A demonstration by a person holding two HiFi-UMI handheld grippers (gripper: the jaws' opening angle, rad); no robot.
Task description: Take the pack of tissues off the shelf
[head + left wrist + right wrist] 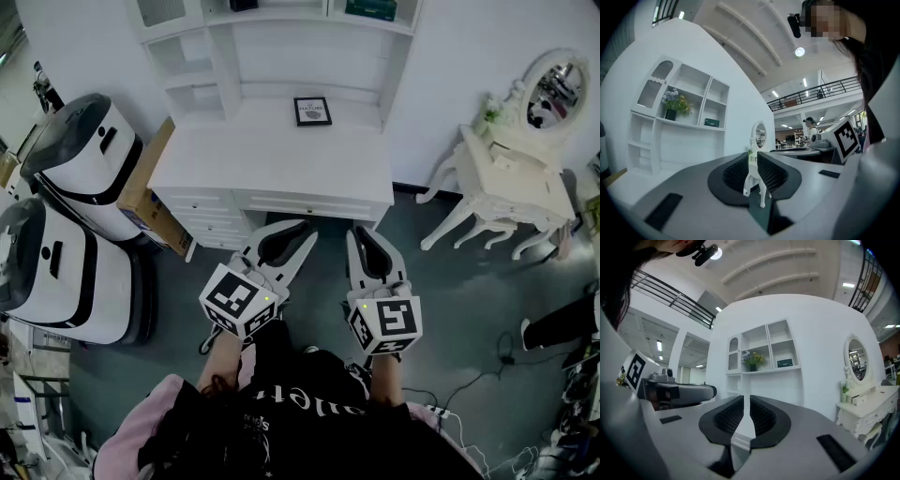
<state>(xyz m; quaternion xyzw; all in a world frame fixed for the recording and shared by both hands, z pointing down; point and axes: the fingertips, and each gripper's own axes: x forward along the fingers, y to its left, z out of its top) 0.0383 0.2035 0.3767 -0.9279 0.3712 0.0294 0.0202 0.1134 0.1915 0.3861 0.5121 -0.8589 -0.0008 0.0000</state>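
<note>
The shelf [309,56] is cut off by the head view's top edge — only part of a dark green pack [370,8], possibly tissues, is shown; its print cannot be read.

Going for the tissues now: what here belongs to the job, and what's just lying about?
Job: pack of tissues, dark green, on the shelf; left gripper and right gripper, both shut, empty.
Lying about: picture frame on the desk, flowers, dressing table, white machines, cardboard box.
</note>
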